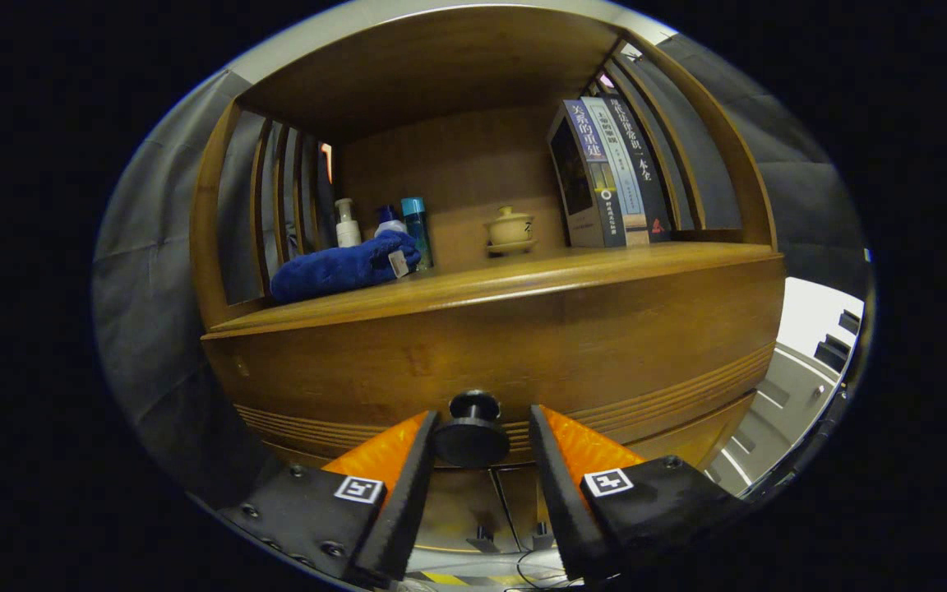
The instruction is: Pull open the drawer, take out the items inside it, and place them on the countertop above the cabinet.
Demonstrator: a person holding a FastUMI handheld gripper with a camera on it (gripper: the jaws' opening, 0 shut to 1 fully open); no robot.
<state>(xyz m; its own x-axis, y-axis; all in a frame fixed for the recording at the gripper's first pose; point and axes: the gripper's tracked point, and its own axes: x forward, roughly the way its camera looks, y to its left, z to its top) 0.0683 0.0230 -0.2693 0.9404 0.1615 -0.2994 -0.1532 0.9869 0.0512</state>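
Gripper [482, 436]: its two fingers stand apart on either side of the drawer knob; the left finger looks to be touching the knob's rim, while a slim gap shows at the right finger, so it is not clamped
Knob [473, 427]: dark, round, between the fingers, sticking out from the drawer front towards the camera
Drawer [523, 345]: wooden front with grooved lines along its lower edge, looks closed, flush under the countertop; what lies inside is hidden
Countertop [523, 275]: wooden ledge at 12 o'clock from the knob, just above the drawer front, with a roofed alcove over it
Cloth [342, 267]: blue, bundled, lying on the countertop at 11 o'clock from the knob, a small tag on its right end
Bottles [348, 222]: three standing behind the cloth near the back wall, one pale with a pump top, one with a blue cap mostly hidden by the cloth, one tall and teal
Cup [510, 230]: cream, lidded, on a saucer, standing at 12 o'clock from the knob near the back of the countertop
Books [605, 177]: a few upright, leaning slightly, at 1 o'clock from the knob, against the right slatted side of the alcove
Slats: wooden bars on both sides of the alcove, grey cloth behind them
Below the drawer: lower cabinet doors with small handles, seen between the fingers
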